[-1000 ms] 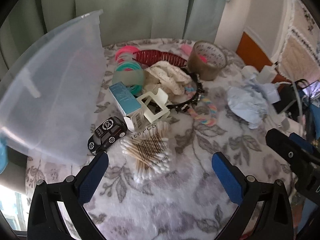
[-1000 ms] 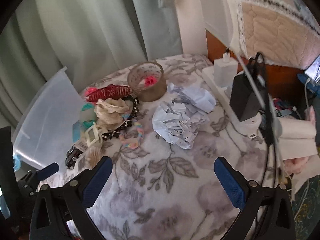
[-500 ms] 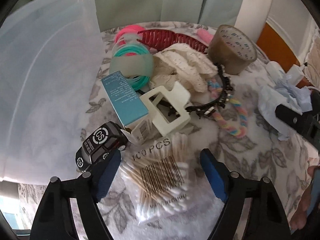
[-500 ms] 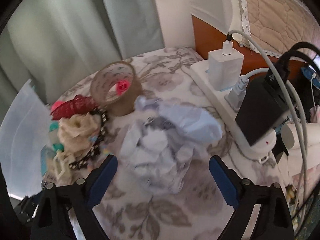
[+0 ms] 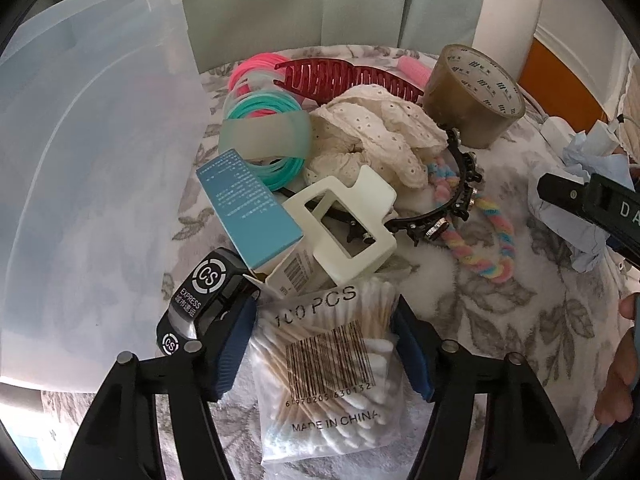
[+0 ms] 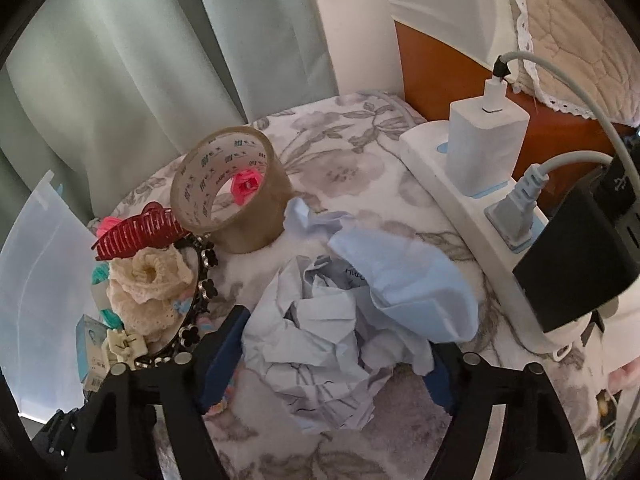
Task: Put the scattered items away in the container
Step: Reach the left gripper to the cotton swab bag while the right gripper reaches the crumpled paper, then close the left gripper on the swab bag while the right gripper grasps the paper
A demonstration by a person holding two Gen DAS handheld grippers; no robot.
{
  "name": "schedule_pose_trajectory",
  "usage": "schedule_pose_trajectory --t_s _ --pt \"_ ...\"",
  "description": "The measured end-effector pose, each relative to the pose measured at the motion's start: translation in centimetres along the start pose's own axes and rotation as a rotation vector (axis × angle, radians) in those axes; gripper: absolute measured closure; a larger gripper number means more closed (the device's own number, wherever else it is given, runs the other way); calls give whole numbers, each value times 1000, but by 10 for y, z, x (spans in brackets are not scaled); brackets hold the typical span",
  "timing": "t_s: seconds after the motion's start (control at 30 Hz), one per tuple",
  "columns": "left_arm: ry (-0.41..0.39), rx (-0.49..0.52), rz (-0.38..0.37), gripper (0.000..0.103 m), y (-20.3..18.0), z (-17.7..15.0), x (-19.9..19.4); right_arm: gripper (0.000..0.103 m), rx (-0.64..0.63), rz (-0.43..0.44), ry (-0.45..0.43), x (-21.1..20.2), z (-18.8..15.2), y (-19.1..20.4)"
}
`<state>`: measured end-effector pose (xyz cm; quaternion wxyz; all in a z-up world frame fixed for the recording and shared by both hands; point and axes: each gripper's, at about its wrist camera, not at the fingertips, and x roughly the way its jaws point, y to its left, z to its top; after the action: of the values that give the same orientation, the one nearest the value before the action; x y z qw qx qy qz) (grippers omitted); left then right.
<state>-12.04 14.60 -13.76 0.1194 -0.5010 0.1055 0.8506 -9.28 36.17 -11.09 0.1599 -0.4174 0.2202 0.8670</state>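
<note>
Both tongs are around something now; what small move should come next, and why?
Probably close both tongs: the left tongs straddle the cotton swab bag, the right tongs straddle the crumpled paper, and both look open. Then lift toward the plastic container.

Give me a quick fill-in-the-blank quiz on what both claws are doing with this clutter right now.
1. The left claw straddles a bag of ____ printed "100 PCS".
2. The right claw straddles crumpled ____ paper.
3. The toy car lies beside the clear ____ at the left.
4. The tape roll is colored ____.

Missing words: cotton swabs; blue; container; brown
</note>
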Motion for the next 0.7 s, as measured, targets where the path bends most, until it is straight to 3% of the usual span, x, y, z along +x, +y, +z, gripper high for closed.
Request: schedule_pose_trajectory --t_s 0.2,0.7 --pt "11 -22 -17 43 10 -3 -4 27 5 14 7 -17 -9 2" --pt "74 -77 -94 44 12 -33 -35 27 56 79 108 -58 -61 9"
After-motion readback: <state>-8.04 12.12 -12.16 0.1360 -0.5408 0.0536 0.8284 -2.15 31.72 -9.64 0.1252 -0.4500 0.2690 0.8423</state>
